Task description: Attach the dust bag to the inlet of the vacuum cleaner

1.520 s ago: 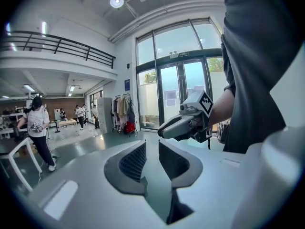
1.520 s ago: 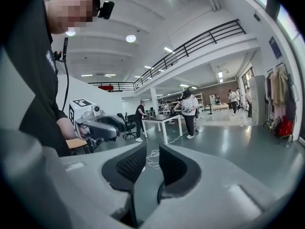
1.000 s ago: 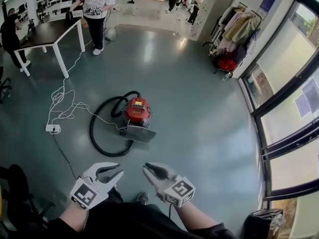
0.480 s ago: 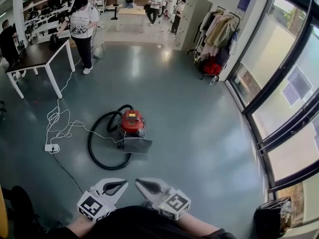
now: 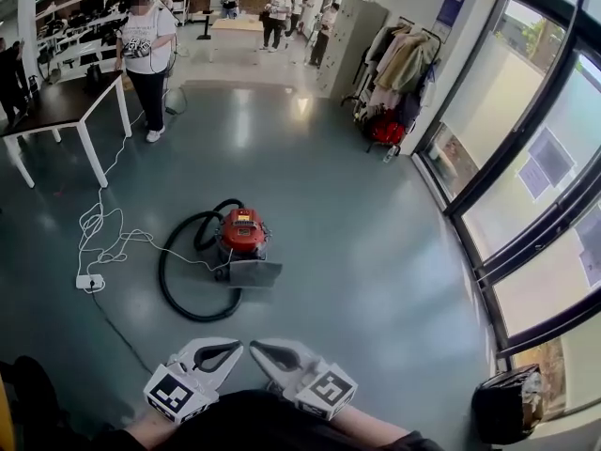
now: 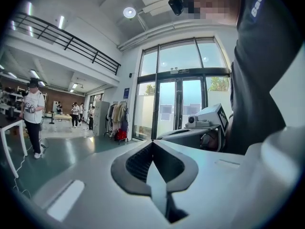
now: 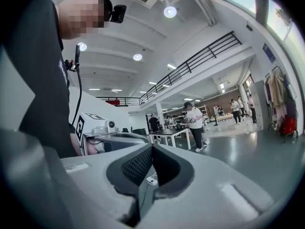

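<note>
Fingers (image 5: pixel 208 346) together; both grippers (image 5: pixel 235 347) (image 5: pixel 254 346) seemingly level.

red vacuum cleaner (image 5: pixel 242 232) on floor (image 5: pixel 376 252), hose (image 5: pixel 161 272) looped

Both grippers shut and pull back
The left gripper (image 5: pixel 235 348) and right gripper (image 5: pixel 254 347) now have jaws together, and sit lower in the head view.

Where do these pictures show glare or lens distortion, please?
Head view: fisheye bends the window frames; light glares on the glossy floor; the vacuum cleaner is sharp. Left gripper view: bright glass doors, dark corners. Right gripper view: ceiling lamps flare, dark corners too.
</note>
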`<state>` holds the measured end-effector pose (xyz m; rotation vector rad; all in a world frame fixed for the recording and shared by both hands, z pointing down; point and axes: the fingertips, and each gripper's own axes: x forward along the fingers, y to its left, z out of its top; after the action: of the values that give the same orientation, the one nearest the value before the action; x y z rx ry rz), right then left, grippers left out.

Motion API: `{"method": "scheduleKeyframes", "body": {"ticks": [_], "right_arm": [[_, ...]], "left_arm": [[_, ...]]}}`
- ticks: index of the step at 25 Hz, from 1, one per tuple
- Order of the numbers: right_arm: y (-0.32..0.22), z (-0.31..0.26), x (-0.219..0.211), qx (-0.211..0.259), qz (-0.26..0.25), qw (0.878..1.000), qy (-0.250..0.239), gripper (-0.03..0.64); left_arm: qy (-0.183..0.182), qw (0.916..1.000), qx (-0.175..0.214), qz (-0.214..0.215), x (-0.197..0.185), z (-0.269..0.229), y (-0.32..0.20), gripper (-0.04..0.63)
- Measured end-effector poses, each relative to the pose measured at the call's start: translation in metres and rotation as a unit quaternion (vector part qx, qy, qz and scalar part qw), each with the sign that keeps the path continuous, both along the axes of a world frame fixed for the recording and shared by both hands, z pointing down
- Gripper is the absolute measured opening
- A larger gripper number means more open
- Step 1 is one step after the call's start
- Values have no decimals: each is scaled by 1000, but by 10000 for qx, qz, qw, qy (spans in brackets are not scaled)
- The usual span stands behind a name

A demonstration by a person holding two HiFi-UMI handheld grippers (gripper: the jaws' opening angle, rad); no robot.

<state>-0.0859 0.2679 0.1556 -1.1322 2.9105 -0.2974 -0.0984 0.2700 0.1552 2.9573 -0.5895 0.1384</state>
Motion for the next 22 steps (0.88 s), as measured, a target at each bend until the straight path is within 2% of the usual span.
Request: {"method": "scheduleKeyframes", "body": {"ticks": [5, 10, 22], "right_arm": [[-3, 8, 0, -96, 56, 9999, 56, -6], [-3, 4, -12, -79, -188, 9998, 46, -8], [-2, 18, -14, -169, -356, 9991, 186, -8]], "left_arm": [[-52, 10000, -53, 19, -5, 7, 3, 17], [-86, 9999, -76, -50, -8, 9, 4, 17], [-223, 9997, 38, -102, -8, 13, 10, 17]]}}
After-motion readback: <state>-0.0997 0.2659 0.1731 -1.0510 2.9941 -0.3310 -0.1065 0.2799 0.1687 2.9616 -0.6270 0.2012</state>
